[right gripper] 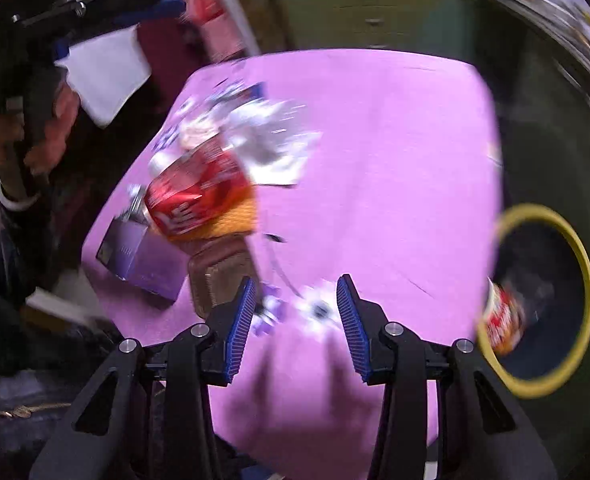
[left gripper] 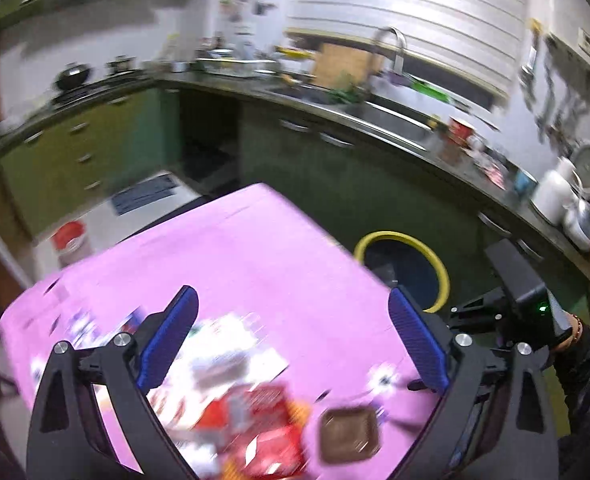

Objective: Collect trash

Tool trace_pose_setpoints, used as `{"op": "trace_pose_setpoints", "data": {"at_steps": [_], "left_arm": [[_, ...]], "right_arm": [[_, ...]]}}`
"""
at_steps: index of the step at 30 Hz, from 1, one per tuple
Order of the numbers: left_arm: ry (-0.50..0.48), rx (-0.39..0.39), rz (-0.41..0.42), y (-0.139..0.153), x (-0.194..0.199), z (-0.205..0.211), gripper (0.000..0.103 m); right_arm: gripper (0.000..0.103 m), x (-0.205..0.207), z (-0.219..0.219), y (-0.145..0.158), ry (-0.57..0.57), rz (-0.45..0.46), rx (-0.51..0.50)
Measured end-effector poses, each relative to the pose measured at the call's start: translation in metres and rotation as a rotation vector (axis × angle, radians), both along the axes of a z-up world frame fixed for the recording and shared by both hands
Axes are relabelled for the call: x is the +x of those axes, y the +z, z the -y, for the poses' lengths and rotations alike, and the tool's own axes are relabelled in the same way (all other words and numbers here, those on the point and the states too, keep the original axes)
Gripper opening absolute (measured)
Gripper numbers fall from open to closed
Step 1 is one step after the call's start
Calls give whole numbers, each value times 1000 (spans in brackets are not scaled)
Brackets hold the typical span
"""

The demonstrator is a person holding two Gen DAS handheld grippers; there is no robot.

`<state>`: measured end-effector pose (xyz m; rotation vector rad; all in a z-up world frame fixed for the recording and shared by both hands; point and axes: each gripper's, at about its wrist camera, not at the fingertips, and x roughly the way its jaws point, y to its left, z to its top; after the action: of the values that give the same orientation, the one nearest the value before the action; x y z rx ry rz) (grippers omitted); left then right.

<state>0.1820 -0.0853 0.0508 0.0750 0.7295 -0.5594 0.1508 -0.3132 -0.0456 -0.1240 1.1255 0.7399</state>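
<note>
Where pink cloth (right gripper: 375,152) spreads, crinkled foil wrappers (right gripper: 271,140).

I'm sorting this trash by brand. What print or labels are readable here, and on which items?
None is readable.
Red wrapper: white lettering, blurred.
Purple box: small print, too small to read.
Red item in the yellow-rimmed bin: blurred.
Floor mat: blurred marks.

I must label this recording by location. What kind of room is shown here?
Most likely a home kitchen: a sink with a curved tap is set in a long counter over green cabinets, and a pan sits on the stove.
</note>
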Motion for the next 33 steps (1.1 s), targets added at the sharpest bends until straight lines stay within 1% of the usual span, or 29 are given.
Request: {"op": "trace_pose_setpoints", "data": {"at_steps": [1, 4, 9, 11, 13, 14, 16, 18, 20, 23, 28, 30, 33], "left_arm": [[19, 1, 3, -2, -4, -10, 92], [86, 18, 12, -7, -29, -47, 92], [147, 32, 8, -20, -59, -78, 93], [150, 29, -9, -25, -65, -80, 93], [148, 29, -28, -30, -68, -82, 94], [144, 32, -36, -32, -71, -81, 94], [134, 41, -40, -34, -74, -79, 94], [129, 50, -37, -36, -76, -76, 94], [117, 60, -32, -35, -78, -72, 94], [106, 69, -34, -35, -76, -68, 94], [90, 80, -38, -36, -74, -61, 94], [82, 82, -40, -37, -73, -60, 94], [75, 85, -45, -38, -70, -56, 94]], "right_arm": [[42, 2, -12, -5, 33, -9, -3], [33, 7, -37, -19, 99, -20, -44], [28, 8, -61, -43, 152, -39, -114], [27, 11, -66, -50, 159, -49, -127], [21, 13, -69, -56, 166, -51, -138], [21, 14, -71, -59, 170, -52, -143], [21, 13, -74, -62, 170, -53, -148], [17, 14, -75, -66, 171, -52, -157], [6, 14, -76, -68, 158, -41, -162], [6, 9, -71, -65, 131, -22, -152], [5, 6, -48, -46, 76, 5, -117], [5, 5, -30, -32, 29, 20, -95], [5, 12, 20, -8, -126, 67, -84]]}}
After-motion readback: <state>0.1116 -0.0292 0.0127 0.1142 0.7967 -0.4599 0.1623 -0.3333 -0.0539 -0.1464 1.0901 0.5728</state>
